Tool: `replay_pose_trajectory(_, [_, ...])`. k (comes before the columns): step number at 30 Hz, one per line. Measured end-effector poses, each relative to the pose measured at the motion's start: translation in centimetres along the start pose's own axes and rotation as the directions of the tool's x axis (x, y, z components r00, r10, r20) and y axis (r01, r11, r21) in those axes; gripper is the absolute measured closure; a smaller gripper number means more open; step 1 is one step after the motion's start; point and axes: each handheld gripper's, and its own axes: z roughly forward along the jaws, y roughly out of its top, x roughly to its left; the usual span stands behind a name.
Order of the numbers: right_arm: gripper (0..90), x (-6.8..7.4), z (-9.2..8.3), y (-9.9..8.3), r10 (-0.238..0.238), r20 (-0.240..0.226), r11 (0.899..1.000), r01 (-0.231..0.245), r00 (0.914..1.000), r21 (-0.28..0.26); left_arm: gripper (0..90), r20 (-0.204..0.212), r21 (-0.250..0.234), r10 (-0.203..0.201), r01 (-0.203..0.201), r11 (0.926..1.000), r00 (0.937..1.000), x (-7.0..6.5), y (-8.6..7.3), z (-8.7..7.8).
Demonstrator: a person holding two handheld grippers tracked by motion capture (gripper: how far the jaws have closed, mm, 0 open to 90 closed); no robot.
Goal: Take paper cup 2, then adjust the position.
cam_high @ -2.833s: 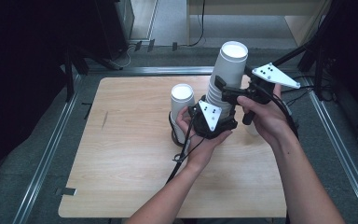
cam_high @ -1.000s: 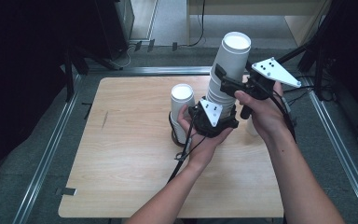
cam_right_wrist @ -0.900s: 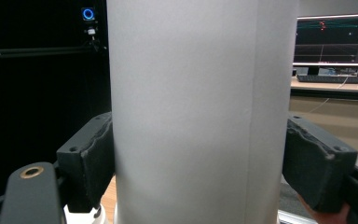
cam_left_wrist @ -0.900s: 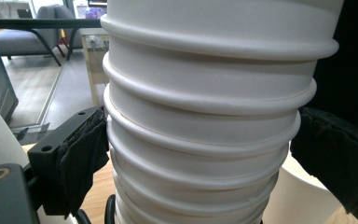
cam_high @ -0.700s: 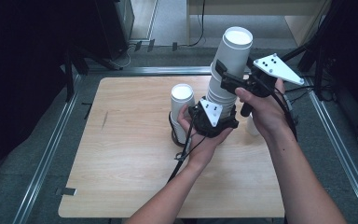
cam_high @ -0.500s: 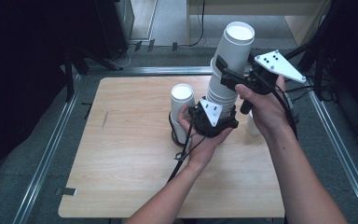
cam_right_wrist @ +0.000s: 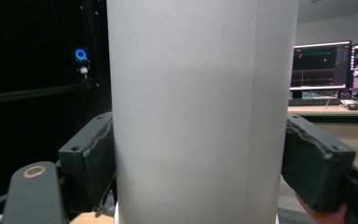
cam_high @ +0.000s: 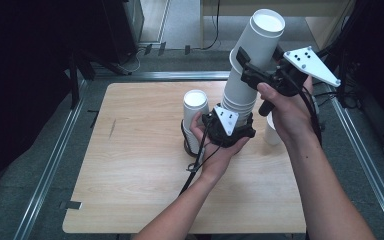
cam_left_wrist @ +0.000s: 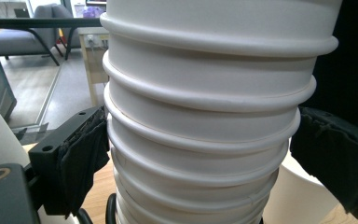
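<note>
While the left gripper (cam_high: 230,131) is clamping the stack (cam_high: 240,92) of ribbed white paper cups near its base, the right gripper (cam_high: 250,75), jaws squeezed on the top cup (cam_high: 261,37), is lifting it off. Next, it probably needs a straight pull clear. Beside the stack, a lone cup (cam_high: 195,107) is standing on the wooden table (cam_high: 130,165).
</note>
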Motion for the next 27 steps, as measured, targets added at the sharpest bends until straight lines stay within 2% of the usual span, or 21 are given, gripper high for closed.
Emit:
replay_pose_trajectory(7, [18.8,-0.1,-0.9,1.2,0.005,0.024,0.999,-0.005,0.9997,-0.032,5.2,-0.001,0.006,0.004,-0.004,1.0000,1.0000,0.0,0.0,-0.1])
replay_pose_trajectory(20, [18.7,-2.5,-2.9,1.8,0.006,0.077,0.998,-0.002,0.9970,-0.057,5.9,0.009,0.006,0.013,-0.013,0.9999,0.9999,0.2,0.0,-0.3])
replay_pose_trajectory(22, [18.7,-3.1,-3.4,1.8,0.018,0.091,0.998,-0.012,0.9957,-0.062,6.3,0.011,0.001,0.014,-0.014,0.9999,0.9998,0.2,-0.1,-0.3])
replay_pose_trajectory(27, [18.6,-4.1,-4.3,1.3,0.003,0.116,0.998,0.004,0.9932,-0.058,7.3,0.013,0.003,0.013,-0.013,0.9999,0.9998,0.3,-0.4,-0.4])
